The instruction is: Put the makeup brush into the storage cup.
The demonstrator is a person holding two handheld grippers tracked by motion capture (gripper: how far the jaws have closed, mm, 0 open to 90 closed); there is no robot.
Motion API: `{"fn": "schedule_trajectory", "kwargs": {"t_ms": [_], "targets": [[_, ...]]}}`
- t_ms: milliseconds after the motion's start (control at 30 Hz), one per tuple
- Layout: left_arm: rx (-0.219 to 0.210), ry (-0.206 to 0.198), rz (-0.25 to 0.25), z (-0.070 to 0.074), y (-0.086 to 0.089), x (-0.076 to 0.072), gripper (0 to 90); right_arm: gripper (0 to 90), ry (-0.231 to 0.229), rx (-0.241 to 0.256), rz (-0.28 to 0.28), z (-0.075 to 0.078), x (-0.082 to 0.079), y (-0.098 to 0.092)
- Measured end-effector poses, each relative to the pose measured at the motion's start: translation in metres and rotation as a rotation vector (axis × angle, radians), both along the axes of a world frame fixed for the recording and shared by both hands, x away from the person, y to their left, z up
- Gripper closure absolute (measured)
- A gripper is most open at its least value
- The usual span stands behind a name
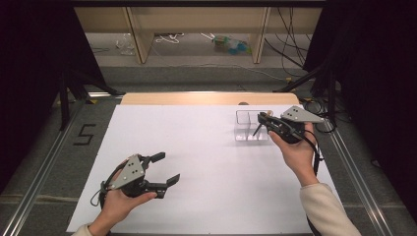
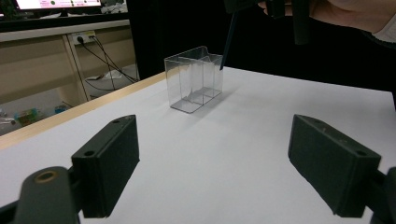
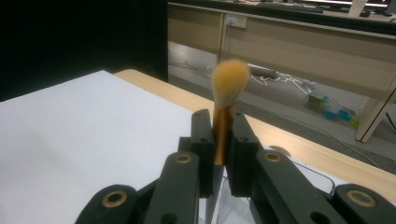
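A makeup brush (image 3: 228, 93) with a tan tuft and gold ferrule stands upright between the jaws of my right gripper (image 3: 220, 135), which is shut on it. Its dark handle (image 1: 256, 129) hangs down into a clear plastic divided box (image 1: 251, 126) at the table's far right. In the left gripper view that handle (image 2: 228, 42) dips at the box (image 2: 195, 77) from above. My left gripper (image 1: 166, 169) rests near the front left of the white sheet, open and holding nothing, its pads (image 2: 109, 163) spread wide.
A white sheet (image 1: 206, 167) covers the table, with a wooden strip (image 1: 206, 98) along the far edge. Shelving legs and cables stand on the floor beyond. Black curtains flank both sides. A "5" mark (image 1: 84, 134) lies on the floor at left.
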State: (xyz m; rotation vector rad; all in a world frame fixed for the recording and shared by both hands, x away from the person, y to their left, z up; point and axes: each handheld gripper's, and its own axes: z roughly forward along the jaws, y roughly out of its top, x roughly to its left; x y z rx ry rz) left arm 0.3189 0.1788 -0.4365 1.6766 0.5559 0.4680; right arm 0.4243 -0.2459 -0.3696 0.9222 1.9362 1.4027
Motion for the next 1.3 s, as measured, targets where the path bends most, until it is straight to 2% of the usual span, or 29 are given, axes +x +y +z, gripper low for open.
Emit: {"fn": "schedule_trajectory", "kwargs": {"t_ms": [133,167,233,367,667,1267,1300], "targets": [[0.0,0.0,0.001,0.0,0.0,0.0,16.4,84.0,0.011,-0.004,0.002,-0.001,0.002,0.002],[-0.002,0.0,0.002,0.0,0.0,0.0,16.4,84.0,0.0,-0.003,0.001,-0.002,0.003,0.002],[0.0,-0.001,0.001,0.0,0.0,0.0,16.4,84.0,0.021,-0.016,-0.003,-0.001,0.003,0.001],[-0.001,0.001,0.0,0.0,0.0,0.0,16.4,84.0,0.008,-0.015,-0.009,-0.002,0.004,0.001],[0.0,-0.002,0.0,0.0,0.0,0.0,16.4,84.0,0.024,-0.023,-0.006,-0.002,0.008,0.003],[0.004,-0.002,-0.002,0.0,0.0,0.0,16.4,84.0,0.009,-0.025,-0.025,0.001,0.012,0.002],[0.004,-0.003,-0.003,0.0,0.0,0.0,16.4,84.0,-0.017,-0.028,-0.029,0.001,0.014,0.001]]}}
